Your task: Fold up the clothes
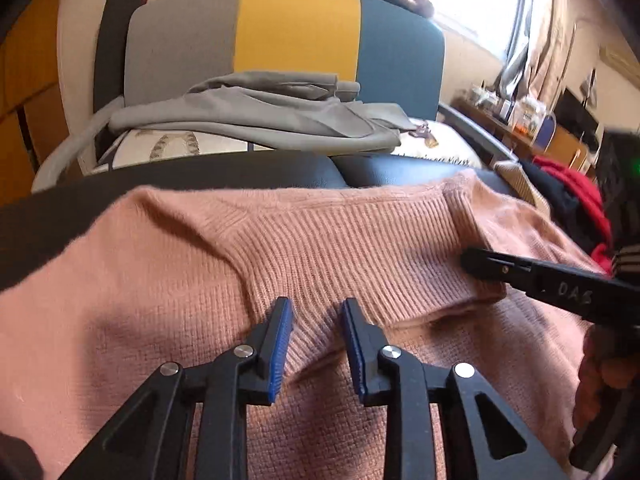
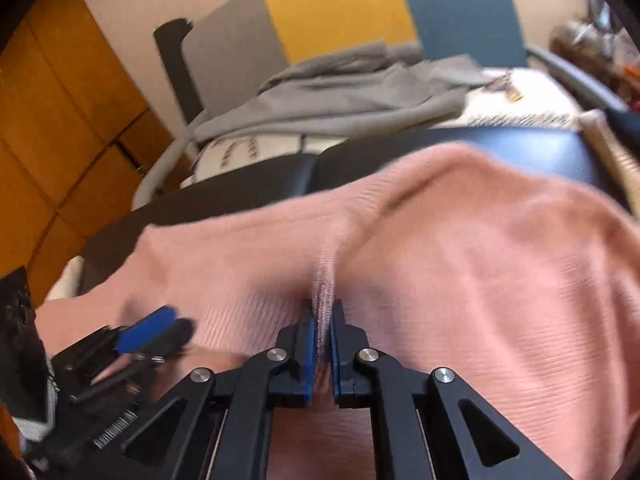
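A pink knit sweater [image 1: 168, 280] lies spread on a black padded surface [image 1: 224, 176], and its ribbed band [image 1: 360, 248] runs across the middle. My left gripper [image 1: 316, 314] is open just over the ribbed band, with cloth below the gap and its blue pads [image 1: 283, 332] not pressing on it. My right gripper [image 2: 323, 320] is shut on a pinched ridge of the pink sweater [image 2: 480, 248]. In the left wrist view the right gripper [image 1: 476, 262] reaches in from the right onto the band. The right wrist view shows the left gripper [image 2: 160, 332] blurred at the lower left.
Behind the black surface stands a chair [image 1: 296, 28] with a grey, yellow and blue back, and a folded grey garment [image 1: 256, 116] lies on its seat. Red and black clothes [image 1: 576, 192] are piled at the right. A cluttered desk [image 1: 532, 120] stands beyond. Orange cabinets [image 2: 60, 120] stand on the left.
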The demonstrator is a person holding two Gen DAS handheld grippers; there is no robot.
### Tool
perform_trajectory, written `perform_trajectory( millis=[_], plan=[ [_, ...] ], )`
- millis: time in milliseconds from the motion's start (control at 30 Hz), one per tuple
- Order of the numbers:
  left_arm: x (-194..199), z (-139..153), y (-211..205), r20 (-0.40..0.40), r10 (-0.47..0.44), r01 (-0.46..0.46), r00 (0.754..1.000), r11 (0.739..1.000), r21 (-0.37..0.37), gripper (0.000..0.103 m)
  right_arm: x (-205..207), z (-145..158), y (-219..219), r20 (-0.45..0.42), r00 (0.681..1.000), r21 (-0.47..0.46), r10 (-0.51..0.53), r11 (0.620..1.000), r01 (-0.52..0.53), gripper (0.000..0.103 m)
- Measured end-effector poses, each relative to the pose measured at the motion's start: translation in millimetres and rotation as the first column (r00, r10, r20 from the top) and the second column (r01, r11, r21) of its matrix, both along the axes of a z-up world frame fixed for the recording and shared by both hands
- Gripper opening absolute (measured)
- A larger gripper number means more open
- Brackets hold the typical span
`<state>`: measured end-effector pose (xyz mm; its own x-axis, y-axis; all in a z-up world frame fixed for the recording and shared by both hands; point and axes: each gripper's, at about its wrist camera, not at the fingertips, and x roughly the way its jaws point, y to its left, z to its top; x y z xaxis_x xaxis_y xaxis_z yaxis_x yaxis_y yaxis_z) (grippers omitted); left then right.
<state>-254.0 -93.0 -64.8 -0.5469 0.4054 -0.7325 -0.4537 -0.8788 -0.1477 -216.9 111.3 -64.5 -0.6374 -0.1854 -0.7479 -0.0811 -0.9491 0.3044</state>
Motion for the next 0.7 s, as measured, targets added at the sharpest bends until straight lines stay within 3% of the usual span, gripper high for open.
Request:
perform_trajectory(
  millis=[133,300,433,533,633,700],
  plan=[
    [1.8,-0.6,-6.3,-0.002,-0.002,0.002,1.0,1.0,0.012,0.027,6.0,3.0,-0.5,-0.034,0.999,0.064,0.026,0.998,-0.024,0.012],
    [2.9,-1.3,-0.7,-0.004,0.001,-0.001,1.0,1.0,0.016,0.027,14.3,38.1,-16.2,-0.194,0.98,0.087,0.05,0.996,-0.033,0.015],
    [3.5,-1.4,-0.4,-0.003,0.004,-0.004,1.0,1.0,0.025,0.027,-15.6,28.5,-43.4,-0.13,0.977,0.151,0.171,0.977,-0.151,0.015],
    [3.8,-1.7,-0.7,-0.003,0.005,-0.005,1.0,1.0,0.029,0.027,-29.1,-1.8,-31.6,-0.024,0.989,0.096,0.145,0.985,-0.142,0.011],
    [5.0,-1.6,2.3,-0.017,0.006,-0.006,1.0,1.0,0.008,0.027,-19.2,-11.3,-7.9,-0.056,0.993,0.019,0.099,0.995,-0.098,0.002],
    [5.9,-1.1,4.6,-0.027,0.005,-0.006,1.0,1.0,-0.012,0.027,-10.4,-10.8,5.9,-0.057,0.998,-0.051,0.036,0.998,-0.038,0.001]
  ],
)
